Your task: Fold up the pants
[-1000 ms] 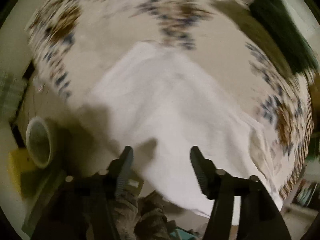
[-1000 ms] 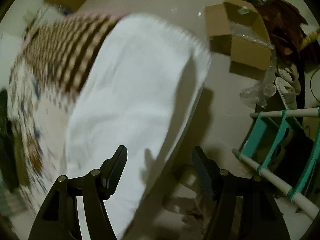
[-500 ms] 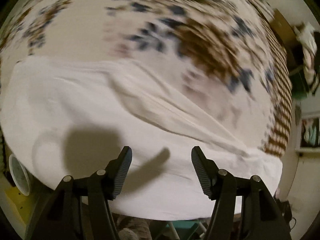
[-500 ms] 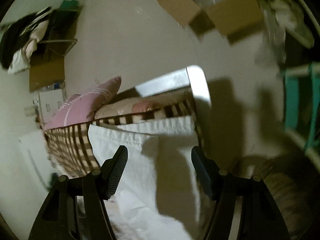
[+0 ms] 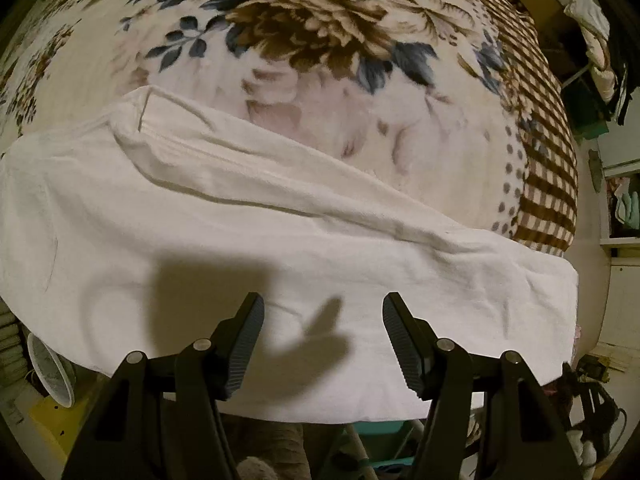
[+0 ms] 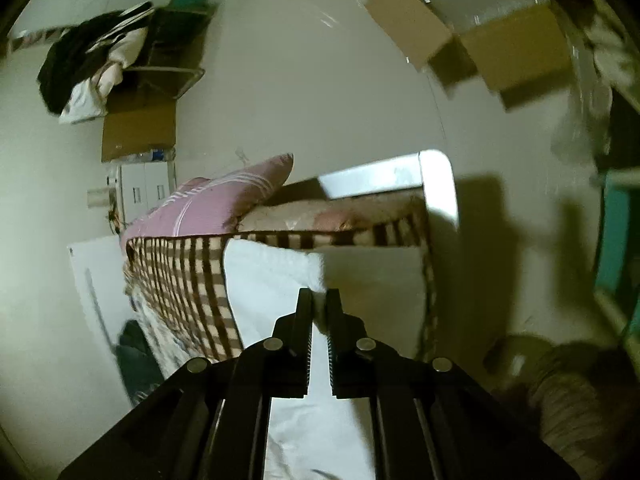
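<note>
White pants (image 5: 248, 248) lie spread lengthwise across the near edge of a bed with a floral blanket (image 5: 320, 40). My left gripper (image 5: 323, 320) is open and empty, hovering just above the pants' near edge, its shadow on the cloth. In the right wrist view the pants (image 6: 264, 280) reach the bed's checked end. My right gripper (image 6: 318, 300) is shut on a fold of the white pants near that end.
A pink striped pillow (image 6: 216, 204) and a metal bed frame corner (image 6: 436, 184) lie beyond the pants. Cardboard boxes (image 6: 480, 28) stand on the floor. A teal rack (image 6: 616, 240) is at right. A white fan (image 5: 52, 368) sits low left.
My right gripper has closed on the pants' fabric; it was open before. My left gripper swung to face the pants across the bed and has steadied there, still open.
</note>
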`<state>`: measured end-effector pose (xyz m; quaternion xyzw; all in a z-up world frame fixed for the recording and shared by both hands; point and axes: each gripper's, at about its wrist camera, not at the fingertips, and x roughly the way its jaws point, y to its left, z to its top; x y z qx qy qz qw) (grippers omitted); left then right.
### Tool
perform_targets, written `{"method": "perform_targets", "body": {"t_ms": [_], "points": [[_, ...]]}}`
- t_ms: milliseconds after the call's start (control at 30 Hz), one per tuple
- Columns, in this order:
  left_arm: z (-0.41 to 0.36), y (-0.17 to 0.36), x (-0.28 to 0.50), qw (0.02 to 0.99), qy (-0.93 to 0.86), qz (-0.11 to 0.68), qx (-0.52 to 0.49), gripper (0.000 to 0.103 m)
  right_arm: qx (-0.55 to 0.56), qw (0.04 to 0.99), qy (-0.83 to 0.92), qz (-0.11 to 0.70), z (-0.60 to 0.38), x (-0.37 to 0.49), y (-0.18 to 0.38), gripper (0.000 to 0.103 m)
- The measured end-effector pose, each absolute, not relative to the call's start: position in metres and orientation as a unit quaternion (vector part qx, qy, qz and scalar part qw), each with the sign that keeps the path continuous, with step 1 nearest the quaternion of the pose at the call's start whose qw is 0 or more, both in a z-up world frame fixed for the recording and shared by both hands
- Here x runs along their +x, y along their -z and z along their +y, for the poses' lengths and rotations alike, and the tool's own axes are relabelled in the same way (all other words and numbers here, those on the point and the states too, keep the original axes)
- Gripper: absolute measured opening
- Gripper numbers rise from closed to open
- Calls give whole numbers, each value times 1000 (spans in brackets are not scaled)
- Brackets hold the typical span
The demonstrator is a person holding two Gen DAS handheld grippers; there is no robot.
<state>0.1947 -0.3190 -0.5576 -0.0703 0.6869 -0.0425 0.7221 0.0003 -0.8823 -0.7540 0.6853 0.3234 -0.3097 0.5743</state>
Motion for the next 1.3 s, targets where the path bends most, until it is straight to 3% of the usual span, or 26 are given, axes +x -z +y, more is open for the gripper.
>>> {"method": "perform_targets", "body": {"t_ms": [233,267,300,367,567,733,900,1033,1067,1133,1167,1300], "points": [[-309,564,194,727,27,682,-78,59,626,553,359,416,-893,-5,784,9],[-303,563,194,729,25,680,-81,59,622,548,358,429,-894,-3,785,16],[-294,561,194,731,23,677,-84,59,613,552,356,438,-894,0,781,32],[-277,556,195,732,13,675,-95,59,588,575,342,454,-890,12,763,54],[-184,541,206,730,-59,667,-138,60,500,611,199,580,-801,112,721,55],[-113,548,230,727,-126,658,-150,60,452,590,0,669,-642,234,725,56],[-56,562,255,727,-171,653,-126,60,204,625,-159,737,-477,334,734,62],[-30,575,259,719,-180,655,-148,60,1,599,-236,765,-388,349,755,62],[-22,579,256,716,-181,656,-156,60,-29,595,-240,767,-379,348,759,61],[-12,583,252,710,-182,659,-169,60,-76,592,-241,766,-371,343,769,17],[-7,584,248,706,-180,662,-174,60,-68,599,-229,765,-378,345,770,4],[-14,583,235,706,-167,666,-175,60,13,625,-193,756,-410,360,767,4]]}}
